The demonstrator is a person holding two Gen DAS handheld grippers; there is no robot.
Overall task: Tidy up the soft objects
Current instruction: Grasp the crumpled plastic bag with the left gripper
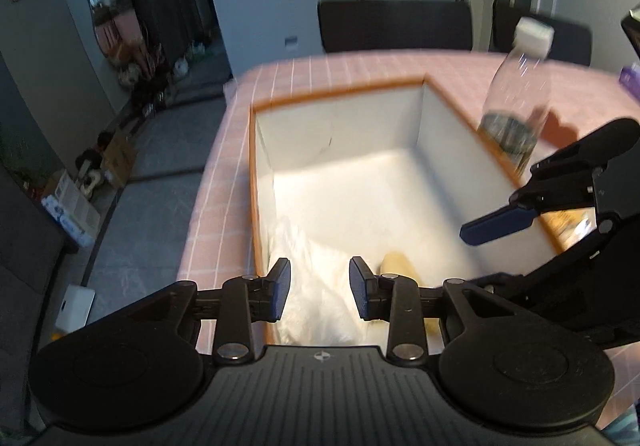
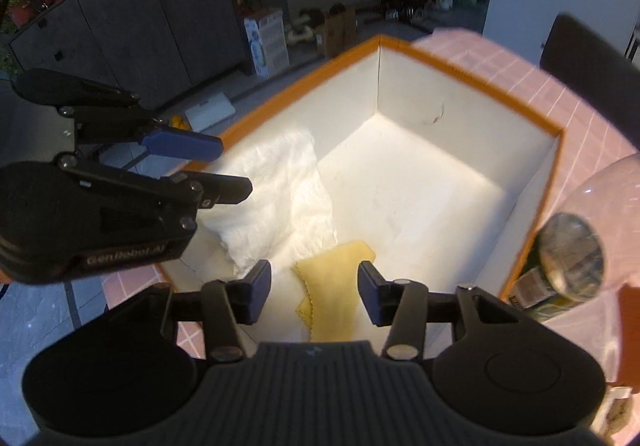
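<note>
An orange-rimmed box [image 1: 340,90] with white inside walls stands on the pink checked tablecloth [image 1: 224,182]; it also shows in the right wrist view [image 2: 472,78]. A crumpled white cloth [image 2: 280,202] lies inside against one wall, also in the left wrist view [image 1: 316,286]. A yellow cloth [image 2: 336,298] lies on the box floor beside it; its edge shows in the left wrist view [image 1: 396,266]. My left gripper [image 1: 319,288] is open and empty above the white cloth. My right gripper [image 2: 314,294] is open and empty above the yellow cloth.
A clear plastic bottle [image 1: 516,98] with a white cap stands just outside the box's right wall, also seen close in the right wrist view [image 2: 568,254]. Dark chairs [image 1: 396,26] stand behind the table. The table's left edge drops to the floor [image 1: 160,182].
</note>
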